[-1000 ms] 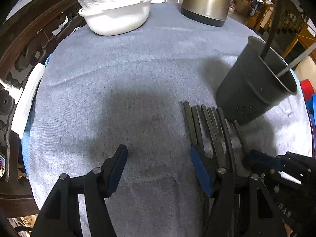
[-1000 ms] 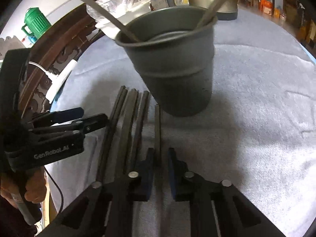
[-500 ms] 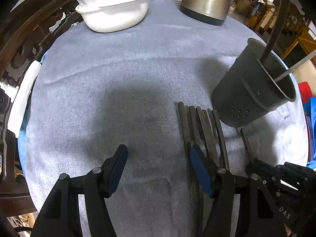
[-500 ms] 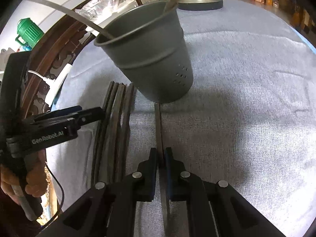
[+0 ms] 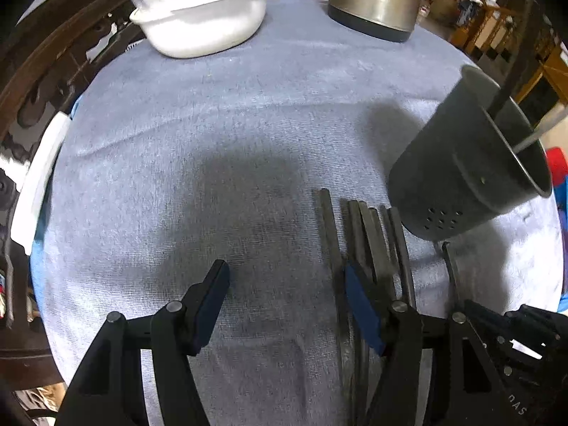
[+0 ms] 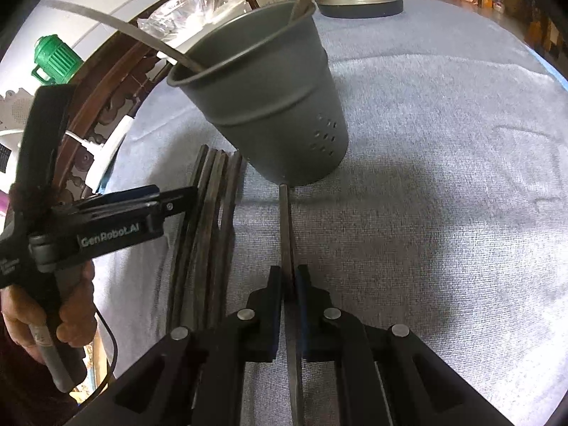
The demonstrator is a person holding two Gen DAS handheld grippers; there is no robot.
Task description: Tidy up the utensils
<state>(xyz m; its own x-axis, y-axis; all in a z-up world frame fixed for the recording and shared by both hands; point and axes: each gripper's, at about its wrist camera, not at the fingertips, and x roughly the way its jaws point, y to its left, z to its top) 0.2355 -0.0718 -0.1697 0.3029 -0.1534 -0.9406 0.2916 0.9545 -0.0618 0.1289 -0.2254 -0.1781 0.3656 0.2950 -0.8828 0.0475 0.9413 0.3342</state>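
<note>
Since a second ago the right gripper (image 6: 288,277) has slid sideways off the bundle and closed on a single chopstick (image 6: 285,227), now separated from the others.

Left wrist view: the left gripper (image 5: 284,284) is spread wide over the grey cloth (image 5: 213,149), nothing between its blue pads. Its right-hand finger hangs above the dark chopstick bundle (image 5: 369,241), which lies flat just in front of the grey utensil cup (image 5: 458,177). The cup stands at the right with two utensil handles leaning out of it. The lone chopstick (image 5: 451,266) shows just beside the cup's base, apart from the bundle. Far off sit a white bowl (image 5: 206,25) and a metal kettle (image 5: 376,0).

Right wrist view: the right gripper's pads are pressed together on the single chopstick, whose far tip almost meets the foot of the cup (image 6: 269,106). The bundle (image 6: 209,234) lies to the left, and the left gripper (image 6: 142,209), held in a hand (image 6: 53,316), reaches over it.
</note>
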